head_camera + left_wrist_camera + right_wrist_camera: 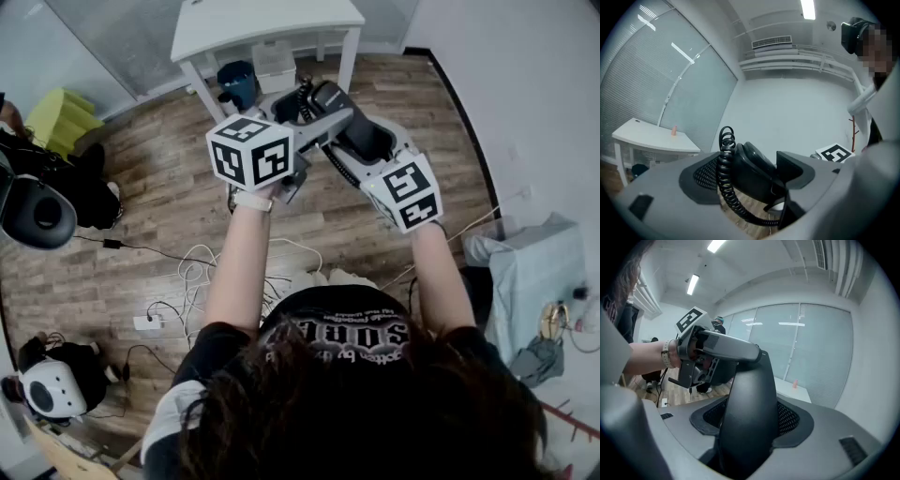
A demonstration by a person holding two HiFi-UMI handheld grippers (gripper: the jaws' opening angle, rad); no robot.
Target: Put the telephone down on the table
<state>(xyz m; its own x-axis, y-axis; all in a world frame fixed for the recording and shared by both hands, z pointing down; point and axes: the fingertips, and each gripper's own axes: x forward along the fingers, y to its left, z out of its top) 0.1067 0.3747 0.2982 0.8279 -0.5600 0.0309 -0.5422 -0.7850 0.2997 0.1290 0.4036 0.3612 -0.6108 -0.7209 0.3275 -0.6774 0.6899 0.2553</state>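
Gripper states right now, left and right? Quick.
Left gripper: jaws closed on the telephone.
Right gripper: jaws closed on the telephone's other side.

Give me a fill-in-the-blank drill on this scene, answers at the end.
The left gripper and the right gripper both grip the curved plastic telephone handset, whose colour is ___.
Of the two gripper views, its coiled black cord shows only in the ___ one.
The white rectangular table stands on a ___ plank floor.
The handset is in the air and does ___ touch the table.
Missing words: black; left; wooden; not.
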